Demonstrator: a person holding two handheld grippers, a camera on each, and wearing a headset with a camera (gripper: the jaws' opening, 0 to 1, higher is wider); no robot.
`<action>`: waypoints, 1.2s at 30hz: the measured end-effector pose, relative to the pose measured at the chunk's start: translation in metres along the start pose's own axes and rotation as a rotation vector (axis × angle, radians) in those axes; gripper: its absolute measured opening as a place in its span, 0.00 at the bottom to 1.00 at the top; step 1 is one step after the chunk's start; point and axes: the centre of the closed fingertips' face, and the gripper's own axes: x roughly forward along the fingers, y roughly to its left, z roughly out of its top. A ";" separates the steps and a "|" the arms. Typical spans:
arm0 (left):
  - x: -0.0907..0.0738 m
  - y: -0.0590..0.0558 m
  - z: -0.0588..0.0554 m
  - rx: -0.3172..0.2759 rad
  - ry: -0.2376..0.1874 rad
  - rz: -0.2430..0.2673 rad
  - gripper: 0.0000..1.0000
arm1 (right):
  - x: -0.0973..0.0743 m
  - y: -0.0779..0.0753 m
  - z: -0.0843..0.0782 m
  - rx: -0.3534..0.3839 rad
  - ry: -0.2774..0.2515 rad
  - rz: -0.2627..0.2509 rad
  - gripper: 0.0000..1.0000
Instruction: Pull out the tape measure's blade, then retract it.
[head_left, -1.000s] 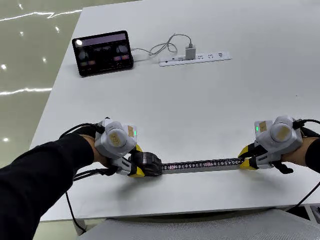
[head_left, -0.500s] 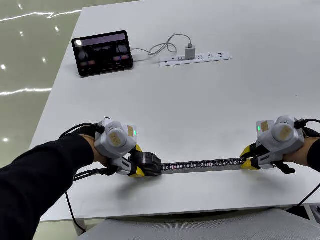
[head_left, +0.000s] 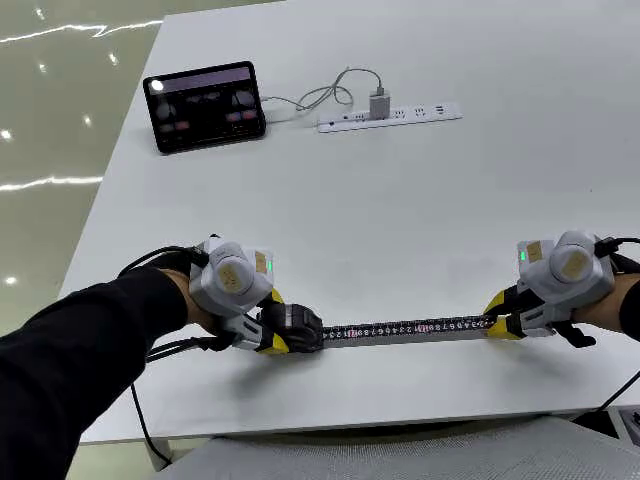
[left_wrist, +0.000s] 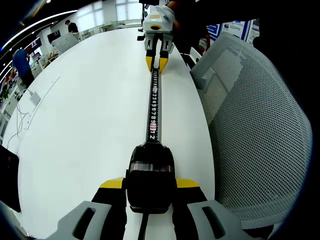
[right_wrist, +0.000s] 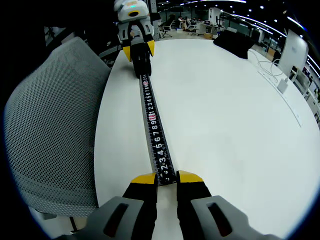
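- The right gripper (head_left: 497, 320) has slid a little further along the near edge of the desk (head_left: 400, 210) toward its near right corner over the last second. The left gripper (head_left: 276, 322) has held its place toward the near left corner.
- With that slide, a little more of the blade (head_left: 410, 328) has come out of the tape measure case (head_left: 295, 327), so the strip between the two grippers is slightly longer than before.
- The left fingers are clamped on the black case from both sides. In the left gripper view their yellow tips sit against its flanks, and the case rests on the desk.
- The right fingers are pinched together on the free end of the blade, with the lowest numbers just ahead of their tips in the right gripper view. The end hook is hidden between them.
- The blade lies straight and flat, just inside the near edge and parallel to it, printed face up, with a mesh chair (left_wrist: 260, 125) just beyond that edge.
- The tablet (head_left: 205, 104) and the power strip (head_left: 390, 116) at the far side have not moved and are well apart from the work.
- My reading is that the pull-out is still running or close to its end, and the retraction has not begun. It will probably call for guiding the right gripper back toward the case so the blade does not whip in.
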 end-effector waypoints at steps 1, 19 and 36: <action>0.000 0.000 0.000 0.000 0.000 0.000 0.31 | 0.000 0.000 0.000 -0.001 0.001 0.000 0.09; 0.000 0.000 0.000 0.000 0.000 0.003 0.31 | -0.005 -0.001 -0.006 0.008 0.000 -0.002 0.09; 0.001 0.000 0.001 0.002 -0.003 0.007 0.31 | -0.003 -0.001 -0.005 0.027 0.002 0.021 0.11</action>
